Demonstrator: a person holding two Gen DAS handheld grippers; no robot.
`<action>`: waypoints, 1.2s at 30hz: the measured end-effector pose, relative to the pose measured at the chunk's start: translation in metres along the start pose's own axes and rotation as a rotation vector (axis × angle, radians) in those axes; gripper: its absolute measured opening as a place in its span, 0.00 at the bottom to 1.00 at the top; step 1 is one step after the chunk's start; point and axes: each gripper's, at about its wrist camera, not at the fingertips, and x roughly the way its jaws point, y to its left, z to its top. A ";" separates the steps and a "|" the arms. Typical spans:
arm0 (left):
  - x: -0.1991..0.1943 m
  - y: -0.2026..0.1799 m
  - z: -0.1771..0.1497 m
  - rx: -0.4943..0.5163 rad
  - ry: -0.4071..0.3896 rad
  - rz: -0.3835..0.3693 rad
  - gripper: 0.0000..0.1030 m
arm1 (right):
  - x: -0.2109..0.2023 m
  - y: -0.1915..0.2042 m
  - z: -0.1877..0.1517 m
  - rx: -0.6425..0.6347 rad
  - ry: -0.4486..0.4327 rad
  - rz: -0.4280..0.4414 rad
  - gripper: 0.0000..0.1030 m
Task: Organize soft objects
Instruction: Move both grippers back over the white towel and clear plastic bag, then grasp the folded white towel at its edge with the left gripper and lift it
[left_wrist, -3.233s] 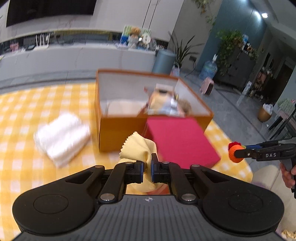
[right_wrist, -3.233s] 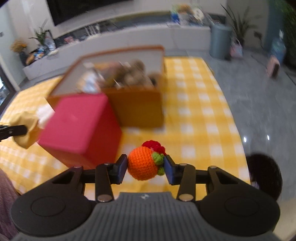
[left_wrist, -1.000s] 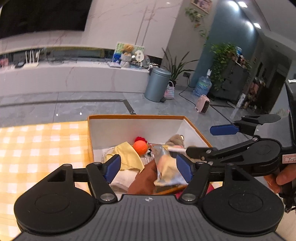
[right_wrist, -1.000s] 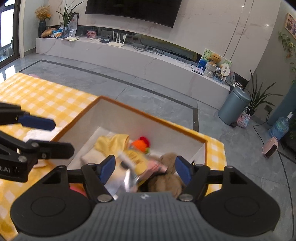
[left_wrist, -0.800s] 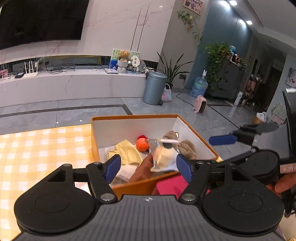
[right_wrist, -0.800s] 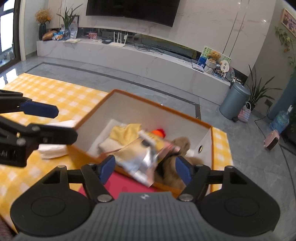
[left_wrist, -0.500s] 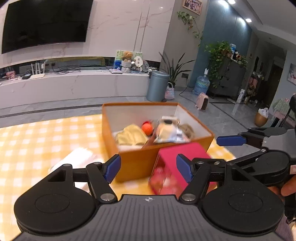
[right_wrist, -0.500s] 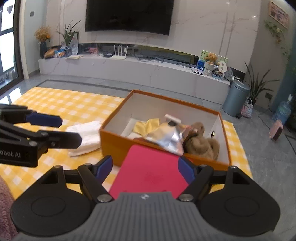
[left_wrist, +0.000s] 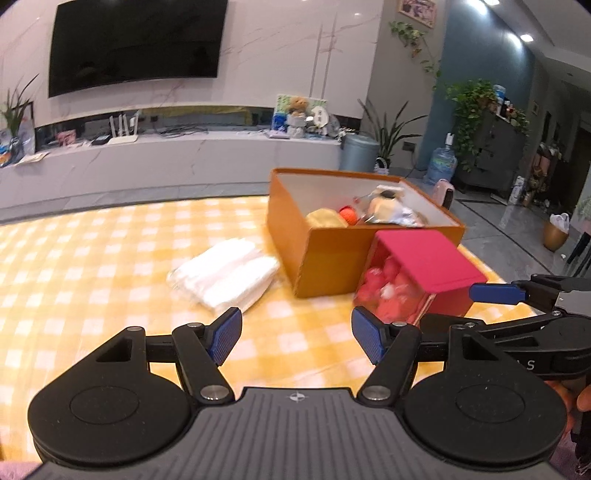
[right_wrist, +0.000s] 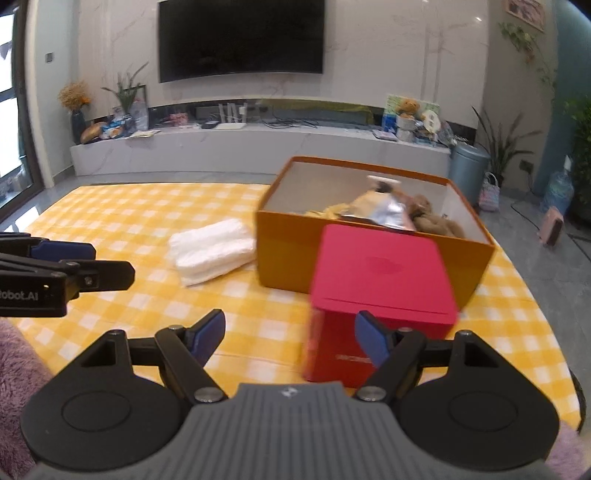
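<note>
An orange box (left_wrist: 332, 254) (right_wrist: 284, 251) stands on the yellow checked cloth. Inside lie a yellow cloth (left_wrist: 325, 218), an orange knitted ball (left_wrist: 348, 214), a silvery pouch (right_wrist: 384, 208) and a brown plush bear (right_wrist: 434, 221). A folded white towel (left_wrist: 225, 273) (right_wrist: 210, 251) lies on the cloth left of the box. My left gripper (left_wrist: 296, 338) is open and empty, hanging over the cloth short of the towel. Also open and empty, my right gripper (right_wrist: 290, 338) stands before the red box (right_wrist: 380, 291).
A red box (left_wrist: 417, 273) leans against the orange box's front, tilted, with red shapes behind its clear side. The right gripper (left_wrist: 524, 295) shows at the left view's right edge. Pink fuzzy fabric (right_wrist: 18, 373) is at the near left. Grey floor surrounds the table.
Both grippers have drawn back from above the orange box toward the table's near edge and sunk a little. The box now sits farther off, with the towel and red box in view.
</note>
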 end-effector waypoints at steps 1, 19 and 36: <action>-0.001 0.004 -0.003 -0.002 0.005 0.010 0.77 | 0.002 0.006 -0.001 -0.013 -0.002 0.012 0.74; 0.013 0.074 -0.016 -0.132 0.056 0.022 0.71 | 0.072 0.068 0.015 -0.156 0.046 0.075 0.69; 0.106 0.085 0.021 0.118 0.175 -0.073 0.71 | 0.180 0.062 0.036 -0.100 0.178 0.049 0.33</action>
